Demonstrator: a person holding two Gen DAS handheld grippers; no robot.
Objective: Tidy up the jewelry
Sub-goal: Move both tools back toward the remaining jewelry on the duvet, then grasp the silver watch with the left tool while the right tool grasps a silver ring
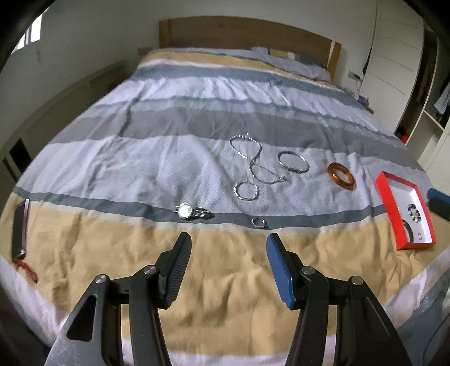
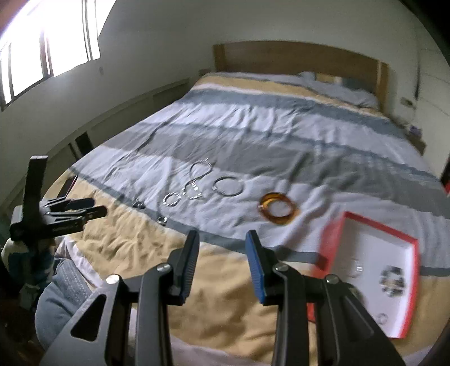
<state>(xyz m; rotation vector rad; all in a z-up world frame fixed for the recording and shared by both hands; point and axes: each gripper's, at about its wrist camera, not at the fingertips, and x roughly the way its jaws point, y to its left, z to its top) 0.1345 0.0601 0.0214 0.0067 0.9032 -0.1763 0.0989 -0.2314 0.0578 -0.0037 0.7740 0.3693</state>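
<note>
Several pieces | watch (image 1: pixel 184 210) | ring (image 1: pixel 259 222) | amber bangle (image 1: pixel 341 176) | red box (image 1: pixel 405 208)

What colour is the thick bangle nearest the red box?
Translucent amber-orange bangle; clearest in the left wrist view.

A wide bed (image 1: pixel 213 93) fills the room, its duvet striped in grey, white and tan, with a plain wooden headboard (image 1: pixel 247 31) against the pale back wall (image 2: pixel 281 25). Pillows (image 1: pixel 295 60) lie at the head. Daylight floods through a barred window (image 2: pixel 42 48) high on the left wall. Low pale cabinets (image 1: pixel 70 104) run along that side. A white wardrobe (image 1: pixel 393 56) with open shelves stands to the right.
</note>
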